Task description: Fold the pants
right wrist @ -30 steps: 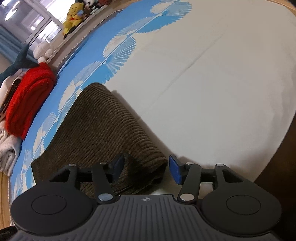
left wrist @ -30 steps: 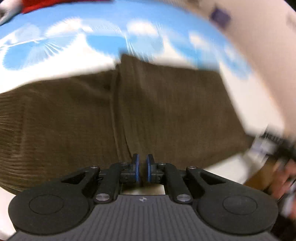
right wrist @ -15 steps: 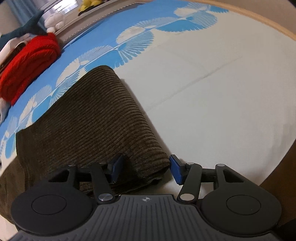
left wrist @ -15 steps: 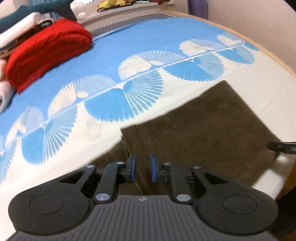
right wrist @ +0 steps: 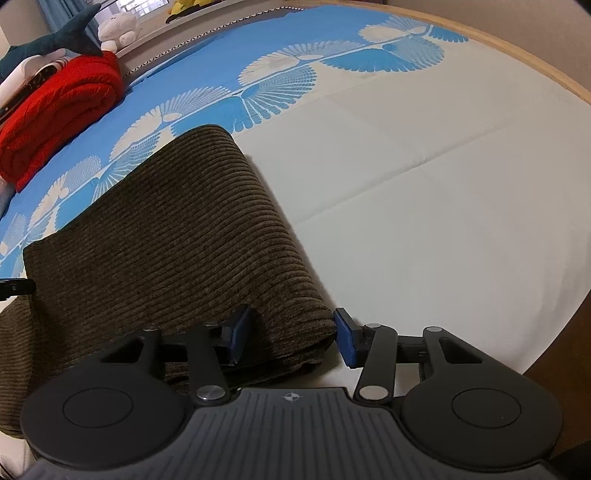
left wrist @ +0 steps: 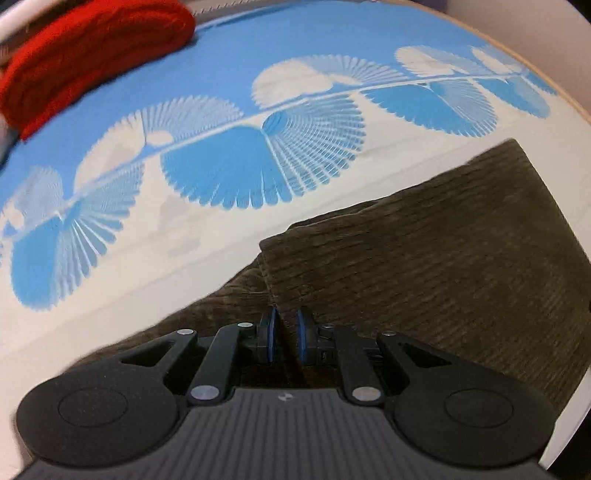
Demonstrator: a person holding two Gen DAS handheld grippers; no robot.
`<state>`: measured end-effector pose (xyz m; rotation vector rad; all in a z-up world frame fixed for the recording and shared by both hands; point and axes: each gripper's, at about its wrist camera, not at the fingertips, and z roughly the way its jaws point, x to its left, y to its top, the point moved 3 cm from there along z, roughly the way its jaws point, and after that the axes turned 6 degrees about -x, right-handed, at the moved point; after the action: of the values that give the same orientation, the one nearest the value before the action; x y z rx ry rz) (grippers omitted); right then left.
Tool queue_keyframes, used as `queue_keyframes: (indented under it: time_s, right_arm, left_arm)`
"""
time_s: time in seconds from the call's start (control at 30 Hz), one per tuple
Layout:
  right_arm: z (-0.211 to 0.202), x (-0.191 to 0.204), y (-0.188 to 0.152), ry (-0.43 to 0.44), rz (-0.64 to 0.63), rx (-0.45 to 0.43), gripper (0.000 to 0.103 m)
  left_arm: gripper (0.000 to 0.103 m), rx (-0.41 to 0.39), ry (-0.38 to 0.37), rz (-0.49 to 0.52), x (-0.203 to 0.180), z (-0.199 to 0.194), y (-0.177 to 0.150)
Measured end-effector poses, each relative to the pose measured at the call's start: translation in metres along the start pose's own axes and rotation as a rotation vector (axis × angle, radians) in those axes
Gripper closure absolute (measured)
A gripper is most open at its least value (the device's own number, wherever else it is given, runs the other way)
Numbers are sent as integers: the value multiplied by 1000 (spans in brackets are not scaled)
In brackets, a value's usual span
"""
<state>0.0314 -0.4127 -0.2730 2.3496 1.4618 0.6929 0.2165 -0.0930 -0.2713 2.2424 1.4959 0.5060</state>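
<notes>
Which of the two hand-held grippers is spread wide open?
The right hand-held gripper: its blue pads sit far apart, straddling the brown corduroy pants' folded edge. The left hand-held gripper is nearly closed, pinching cloth.

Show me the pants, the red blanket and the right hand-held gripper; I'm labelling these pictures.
pants (right wrist: 166,240): right wrist view, ribbed top layer.
red blanket (right wrist: 62,110): right wrist view, middle of the folded bundle.
right hand-held gripper (right wrist: 291,338): right wrist view, gap between the fingertips.

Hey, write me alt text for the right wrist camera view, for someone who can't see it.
The right gripper, jaws open, straddles the near folded corner of brown corduroy pants lying on a bed with a white and blue fan-patterned sheet. A folded red blanket and stuffed toys sit at the far left edge.
</notes>
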Motion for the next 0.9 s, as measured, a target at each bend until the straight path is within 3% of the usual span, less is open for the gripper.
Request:
queue_keyframes:
  time_s: [0.23, 0.43, 0.57, 0.7, 0.77, 0.83, 0.9]
  right_arm:
    - [-9, 1, 4, 9, 0, -54, 72]
    - [-42, 17, 10, 57, -75, -201, 77]
    - [-69, 50, 7, 81, -237, -324, 78]
    - [-98, 98, -9, 120, -483, -455, 79]
    - [-111, 126, -22, 154, -616, -507, 80]
    - [-121, 154, -40, 200, -746, -544, 80]
    - [-129, 179, -61, 245, -881, -571, 80]
  left_arm:
    - [87, 28, -90, -193, 30, -3, 4]
    - [82, -21, -124, -235, 34, -37, 6]
    - [67, -72, -210, -260, 29, -68, 8]
    - [41, -115, -391, -320, 20, -102, 13]
    - [36, -142, -476, -331, 15, -118, 18]
    - [23, -171, -548, -323, 9, -134, 22]
    - [18, -195, -606, -308, 4, -144, 26]
